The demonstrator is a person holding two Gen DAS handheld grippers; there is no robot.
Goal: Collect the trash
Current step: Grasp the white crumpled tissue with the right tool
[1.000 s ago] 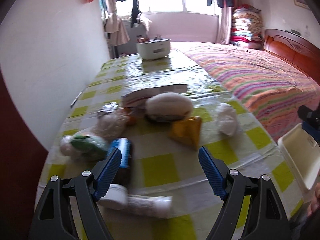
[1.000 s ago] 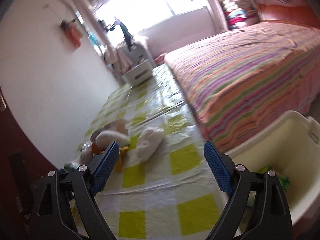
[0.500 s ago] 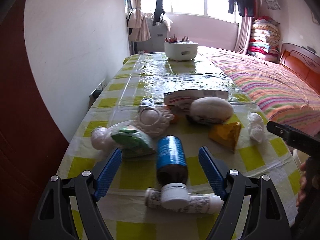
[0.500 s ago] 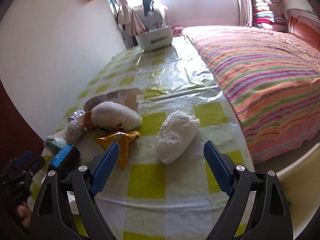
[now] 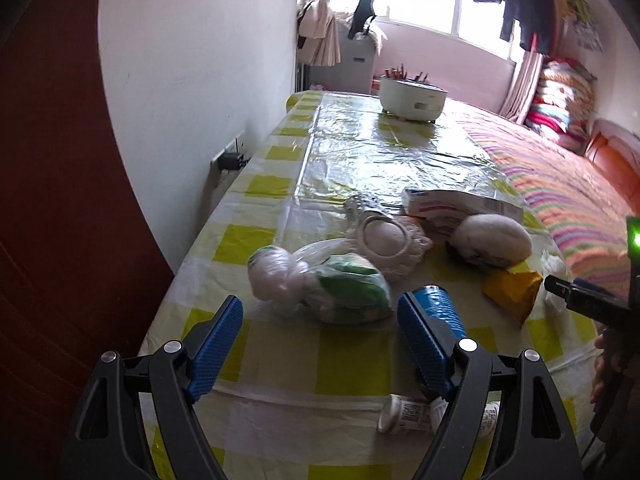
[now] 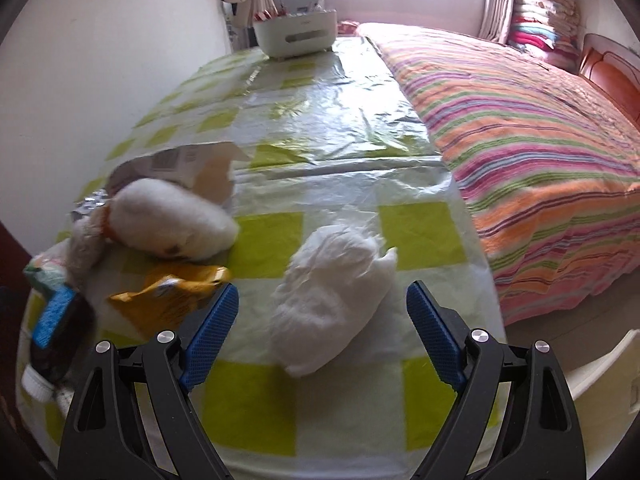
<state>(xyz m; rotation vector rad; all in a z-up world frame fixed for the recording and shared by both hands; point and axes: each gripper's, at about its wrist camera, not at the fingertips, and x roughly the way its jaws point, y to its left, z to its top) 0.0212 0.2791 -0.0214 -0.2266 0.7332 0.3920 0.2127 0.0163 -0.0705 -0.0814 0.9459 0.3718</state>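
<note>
My right claw [image 6: 322, 336] released wide over the white crumpled wad [image 6: 334, 300] at the worktop's [image 6: 340, 128] near right edge, my left claw [image 5: 320, 334] released too, near the green-and-white bag [image 5: 340, 292], far left.

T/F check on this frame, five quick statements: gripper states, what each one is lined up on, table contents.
1. The right hand-held gripper is open with nothing clamped. True.
2. The crumpled white bag lies between the right gripper's fingers, untouched. True.
3. The left hand-held gripper is shut on the blue-labelled bottle. False: it is open; the bottle lies on the table behind its right finger.
4. The yellow wrapper lies on the striped bedspread. False: it lies on the checked tablecloth, left of the white bag.
5. A white tub stands at the table's far end. True.
</note>
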